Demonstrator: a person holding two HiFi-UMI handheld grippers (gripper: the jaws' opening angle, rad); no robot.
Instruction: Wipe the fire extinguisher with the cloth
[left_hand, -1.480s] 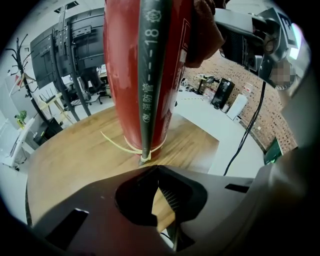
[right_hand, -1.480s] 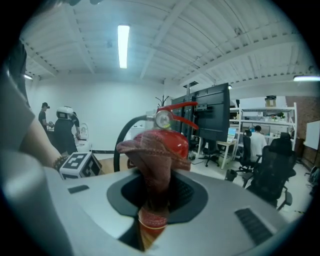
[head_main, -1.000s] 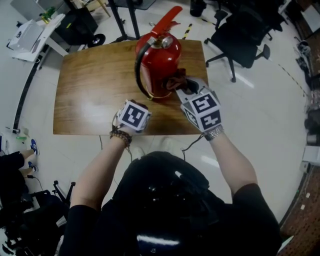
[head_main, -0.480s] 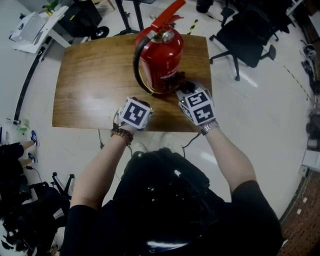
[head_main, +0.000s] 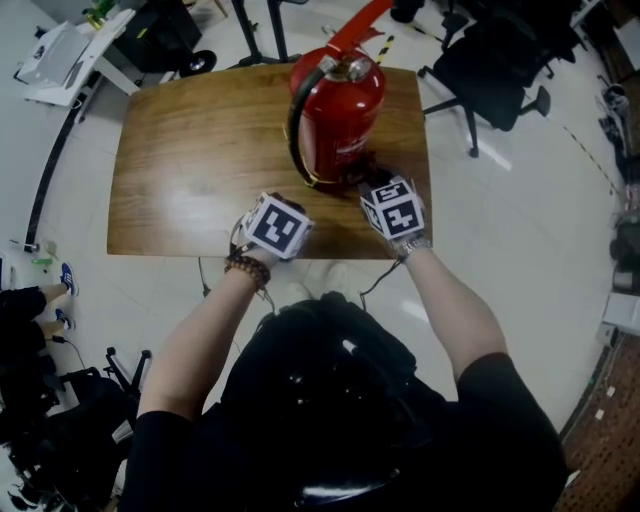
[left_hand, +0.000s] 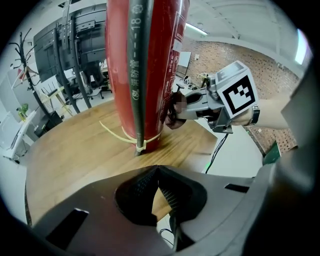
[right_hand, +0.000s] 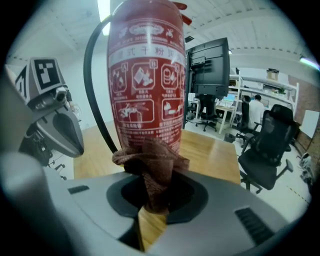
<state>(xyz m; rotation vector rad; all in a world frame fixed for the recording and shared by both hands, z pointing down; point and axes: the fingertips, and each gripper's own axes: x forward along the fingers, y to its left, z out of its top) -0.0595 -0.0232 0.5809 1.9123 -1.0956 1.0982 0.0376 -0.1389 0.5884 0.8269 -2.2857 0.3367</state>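
Head view: cloth (right_hand: 150, 157), pinched by right gripper (right_hand: 152, 200), is now brought down to extinguisher (head_main: 335, 110) base, likely ending a stroke; left gripper (left_hand: 157, 175) is pressed together.

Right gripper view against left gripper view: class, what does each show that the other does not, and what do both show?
Only the right gripper view: the printed label, the brown cloth pinched in the right gripper, and an office chair. Only the left gripper view: the pale tie round the base, and the left gripper with jaws shut and empty. Both: the red fire extinguisher, its black hose and the wooden table.
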